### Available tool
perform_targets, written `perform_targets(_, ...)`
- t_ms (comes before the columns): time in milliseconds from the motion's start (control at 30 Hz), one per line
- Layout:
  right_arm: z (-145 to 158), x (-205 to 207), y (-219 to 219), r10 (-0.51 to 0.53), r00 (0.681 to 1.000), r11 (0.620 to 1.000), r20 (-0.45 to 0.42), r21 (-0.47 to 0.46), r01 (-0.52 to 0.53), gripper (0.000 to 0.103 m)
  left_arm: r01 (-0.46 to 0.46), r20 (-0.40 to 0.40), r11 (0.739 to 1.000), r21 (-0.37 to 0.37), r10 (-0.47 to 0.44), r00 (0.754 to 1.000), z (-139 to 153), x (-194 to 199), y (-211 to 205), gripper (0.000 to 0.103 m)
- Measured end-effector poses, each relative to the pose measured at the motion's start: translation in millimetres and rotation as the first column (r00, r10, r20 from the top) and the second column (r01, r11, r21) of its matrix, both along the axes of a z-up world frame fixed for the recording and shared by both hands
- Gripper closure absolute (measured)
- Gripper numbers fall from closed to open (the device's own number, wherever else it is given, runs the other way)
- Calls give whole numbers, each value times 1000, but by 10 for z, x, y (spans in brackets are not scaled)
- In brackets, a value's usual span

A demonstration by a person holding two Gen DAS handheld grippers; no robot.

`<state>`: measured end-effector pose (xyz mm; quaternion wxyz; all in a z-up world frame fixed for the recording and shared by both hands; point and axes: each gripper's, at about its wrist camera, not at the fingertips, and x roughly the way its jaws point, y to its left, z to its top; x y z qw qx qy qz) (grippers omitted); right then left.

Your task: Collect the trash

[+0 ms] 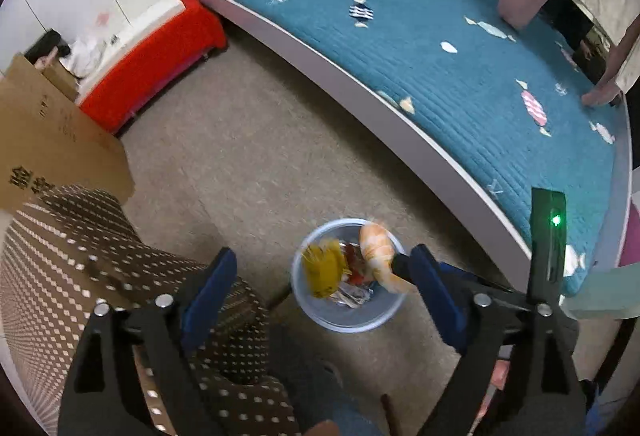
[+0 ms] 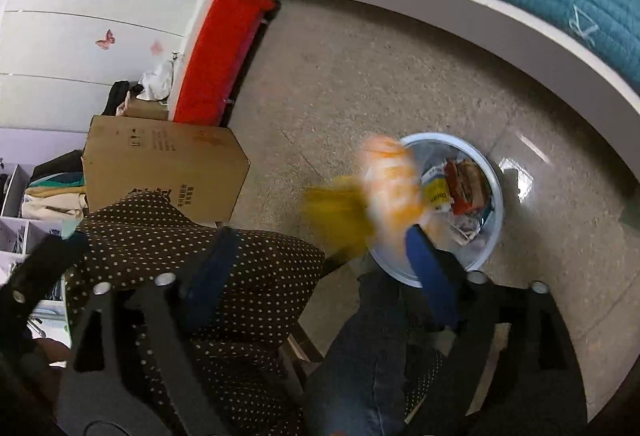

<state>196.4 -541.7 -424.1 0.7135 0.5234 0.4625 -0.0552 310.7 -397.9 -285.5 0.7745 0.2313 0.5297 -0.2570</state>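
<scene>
A pale blue trash bin (image 1: 316, 306) stands on the floor beside the bed, with several wrappers (image 1: 354, 294) inside. A yellow wrapper (image 1: 324, 268) and an orange-and-white wrapper (image 1: 378, 252) are in the air above it, blurred. In the right wrist view the yellow wrapper (image 2: 340, 207) and the orange wrapper (image 2: 394, 179) hang over the bin's (image 2: 494, 232) left rim, just ahead of my right gripper (image 2: 320, 236). My left gripper (image 1: 324, 264) is open and empty above the bin. My right gripper is open, its jaws wide apart.
A bed with a teal quilt (image 1: 440, 47) runs along the right. A polka-dot cushion (image 1: 80, 256) lies at lower left, with a cardboard box (image 2: 164, 171) behind it. A red bench (image 1: 152, 63) stands by the white wardrobe. A person's leg in jeans (image 2: 368, 356) is below.
</scene>
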Motion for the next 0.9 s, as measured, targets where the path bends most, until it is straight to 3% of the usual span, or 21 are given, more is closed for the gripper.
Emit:
perform_targets(200,102,-137,-5,-19,999,997,-41,-76,15,6,0,43,998,-62,3,999,202,-134,153,16)
perform_targets(400,561,-325,52,-30,999,980,-31,-200,23,6,-22,107,983,-182,42,993,577,-408,482,13)
perform_targets(567,1243,-549,245,-9,999,945,34,-328,19,6,-19,227,969,-245,77,971,951,-765,845,9)
perform_targets(767,2247,-810,727,56,986,868,155,-495,29,6,-17,384,956,-292,133,914,1412,-1231,1387,8)
perform_targets(900,2814,-948,1127,126,967,812,224,-583,29,6,-68,427,939,-337,216,878,1687,-1472,1832,8)
